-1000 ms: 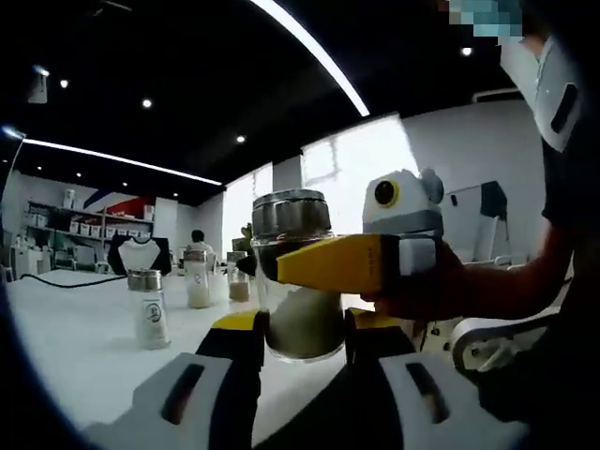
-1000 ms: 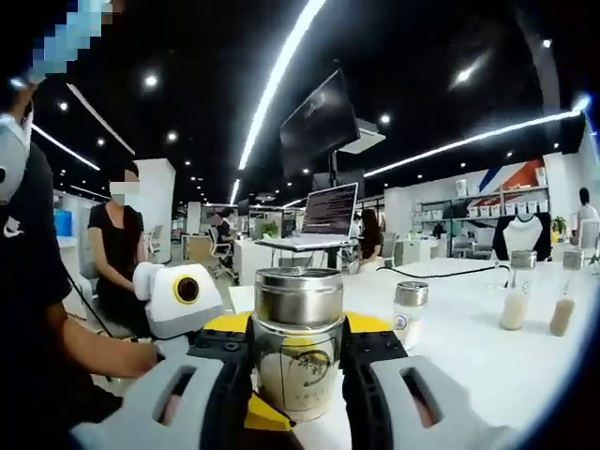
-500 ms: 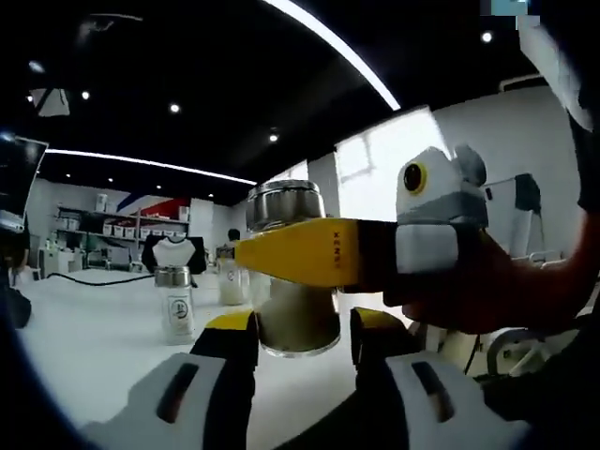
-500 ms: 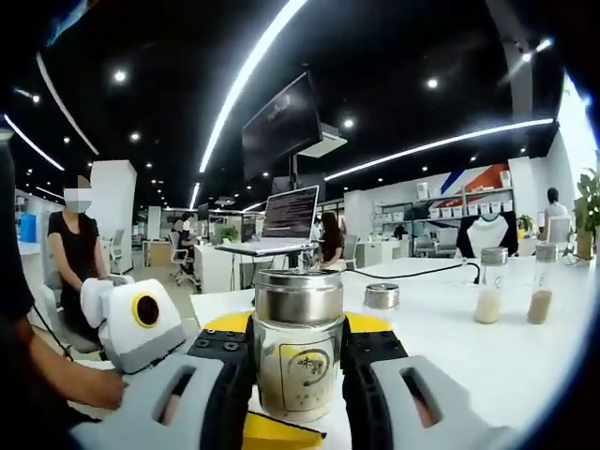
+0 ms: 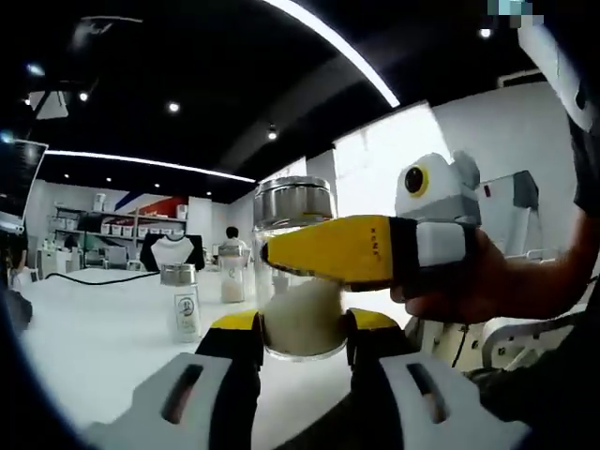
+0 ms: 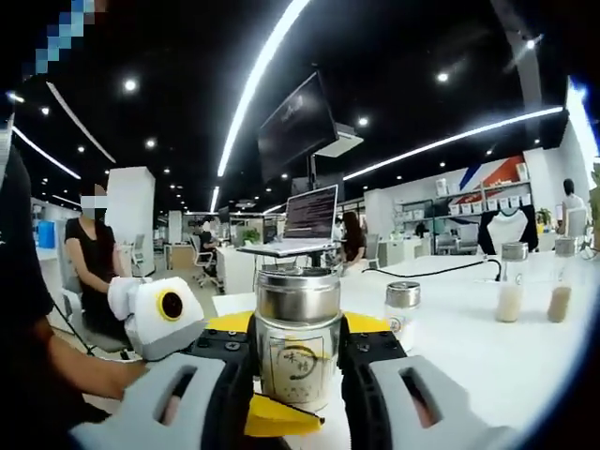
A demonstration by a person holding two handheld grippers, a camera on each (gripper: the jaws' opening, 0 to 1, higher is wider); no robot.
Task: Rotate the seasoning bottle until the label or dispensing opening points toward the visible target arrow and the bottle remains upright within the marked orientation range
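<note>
Steel-capped seasoning bottle (image 6: 298, 347) stands upright on the white table (image 6: 487, 356), clamped by both grippers' jaws.

The left gripper (image 5: 302, 328) is held low, its jaws closed against the seasoning bottle (image 5: 298, 272). The right gripper (image 6: 298, 352) is clamped on the same bottle from the other side, its yellow fingers (image 5: 337, 251) crossing the glass. A hand (image 5: 459, 291) is wrapped around its handle.

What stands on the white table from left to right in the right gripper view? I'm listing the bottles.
Held seasoning bottle → small steel-capped shaker → bottle of white powder → bottle of brown powder.
</note>
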